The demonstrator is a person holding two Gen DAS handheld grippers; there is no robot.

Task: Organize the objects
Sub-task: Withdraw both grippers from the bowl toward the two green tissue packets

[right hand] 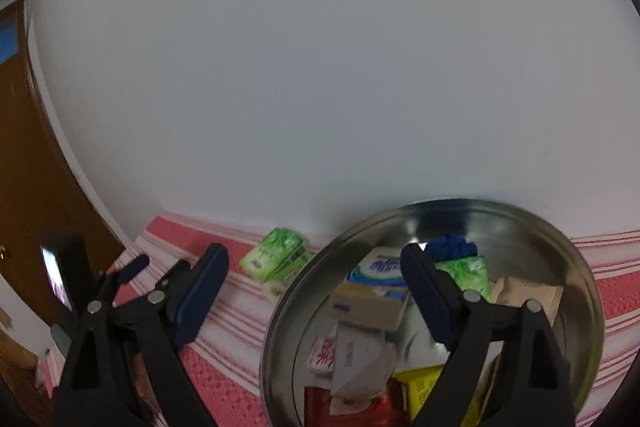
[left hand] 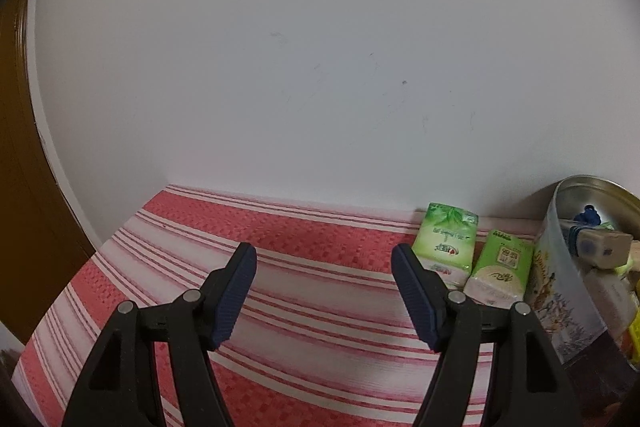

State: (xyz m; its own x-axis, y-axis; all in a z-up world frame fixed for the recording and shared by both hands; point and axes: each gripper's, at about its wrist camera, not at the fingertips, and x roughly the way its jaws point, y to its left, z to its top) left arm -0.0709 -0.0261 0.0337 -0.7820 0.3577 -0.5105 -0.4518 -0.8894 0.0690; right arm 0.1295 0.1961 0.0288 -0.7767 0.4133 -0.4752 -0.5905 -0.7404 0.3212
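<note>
Right claw [right hand: 314,277] open over round tin [right hand: 580,267] holding packets [right hand: 376,301].

Two green tissue packs [left hand: 446,241] [left hand: 502,269] are seen side by side on the red-and-white striped cloth [left hand: 280,267], near the far wall, just left of a round metal tin [right hand: 560,239]. The tin is open and filled with jumbled items: a blue-and-white tissue pack [right hand: 378,269], a green pack [right hand: 468,269], a blue cloth [right hand: 452,245], a yellow box [right hand: 422,385] and red packets [right hand: 320,351].
</note>
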